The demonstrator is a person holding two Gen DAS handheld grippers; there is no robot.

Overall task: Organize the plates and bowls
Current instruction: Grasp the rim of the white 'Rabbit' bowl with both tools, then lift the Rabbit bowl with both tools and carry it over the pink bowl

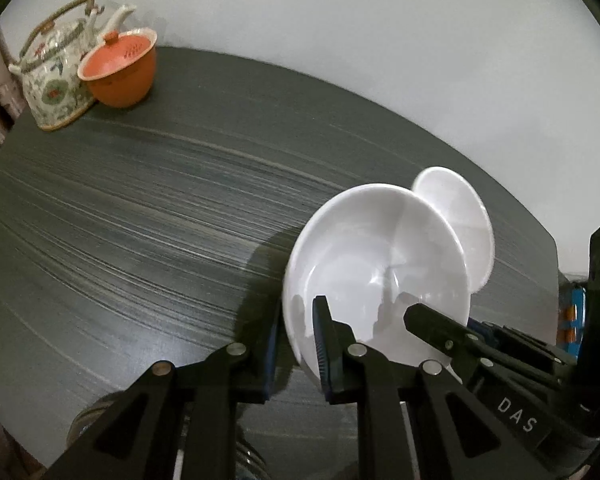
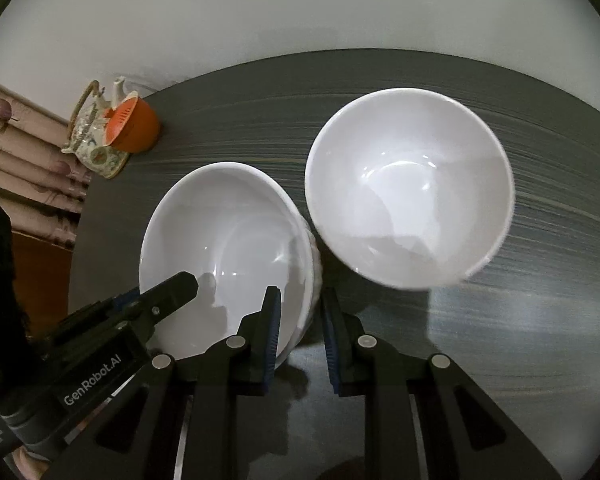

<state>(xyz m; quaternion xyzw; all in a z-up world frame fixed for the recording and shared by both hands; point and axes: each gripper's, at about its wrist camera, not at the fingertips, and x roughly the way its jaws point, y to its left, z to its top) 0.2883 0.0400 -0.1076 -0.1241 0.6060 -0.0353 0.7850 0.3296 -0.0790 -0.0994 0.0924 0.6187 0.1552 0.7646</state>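
Note:
A white bowl sits tilted over the dark streaked table, held from two sides. My left gripper is shut on its near-left rim, one pad inside and one outside. My right gripper is shut on the opposite rim of the same bowl. The right gripper's inner finger shows inside the bowl in the left wrist view. The left gripper's inner finger shows inside it in the right wrist view. A second white bowl stands upright on the table just beyond, also seen as a bowl behind the held one.
A flowered teapot and an orange lidded cup stand at the table's far left corner by the white wall. Stacked pale boxes lie past the table's left edge. Bare tabletop lies to the right of the bowls.

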